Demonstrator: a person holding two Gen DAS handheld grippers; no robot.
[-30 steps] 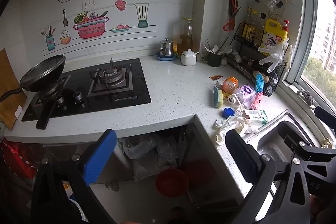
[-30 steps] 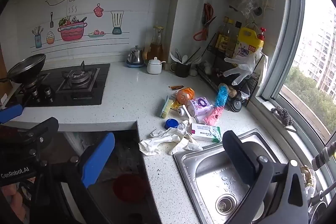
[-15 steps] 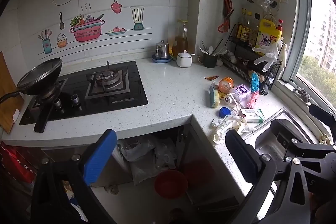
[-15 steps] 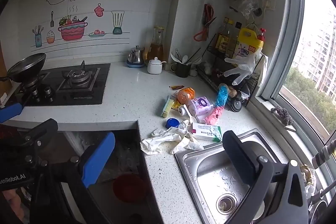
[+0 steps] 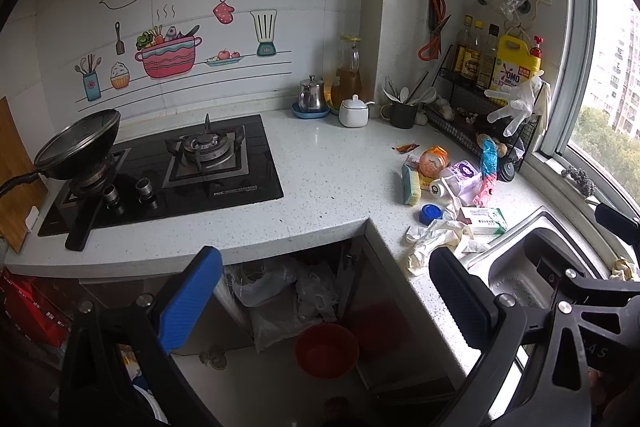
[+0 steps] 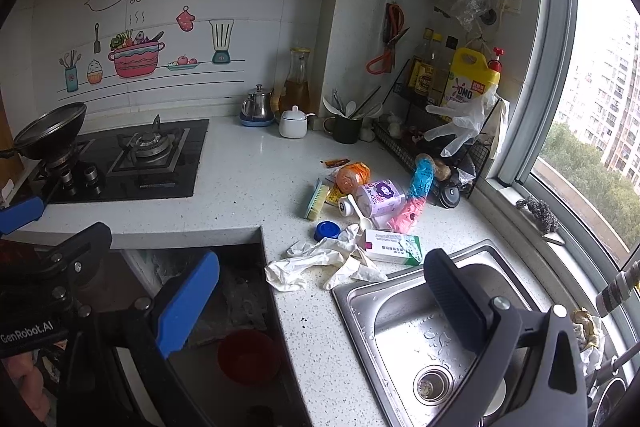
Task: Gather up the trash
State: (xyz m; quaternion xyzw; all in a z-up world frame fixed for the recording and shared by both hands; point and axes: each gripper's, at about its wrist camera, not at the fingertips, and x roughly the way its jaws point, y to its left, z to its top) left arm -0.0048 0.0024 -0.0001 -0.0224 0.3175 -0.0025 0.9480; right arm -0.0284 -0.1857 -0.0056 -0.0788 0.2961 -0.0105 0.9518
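Note:
Trash lies on the white counter by the sink: crumpled white gloves (image 6: 320,261) (image 5: 430,241), a white-green box (image 6: 394,246) (image 5: 482,221), a blue cap (image 6: 327,230) (image 5: 431,213), a purple-white packet (image 6: 380,197), an orange wrapper (image 6: 352,175), a pink-blue wrapper (image 6: 416,199) and a small sachet (image 6: 337,162). My right gripper (image 6: 320,299) is open and empty, in front of the gloves above the counter edge. My left gripper (image 5: 324,291) is open and empty, over the open space under the counter. A red bin (image 5: 326,349) (image 6: 248,355) stands on the floor below.
A steel sink (image 6: 432,339) is at the right front. A scrub brush (image 6: 316,203) lies by the trash. A gas hob (image 5: 180,171) with a pan (image 5: 78,145) is at the left. A kettle (image 6: 258,107), sugar bowl (image 6: 294,123), utensil cup (image 6: 346,129) and bottle rack (image 6: 440,131) line the back.
Both grippers have drifted slightly; the left wrist view has shifted a little so the counter trash sits lower and more central. Nothing was taken hold of.

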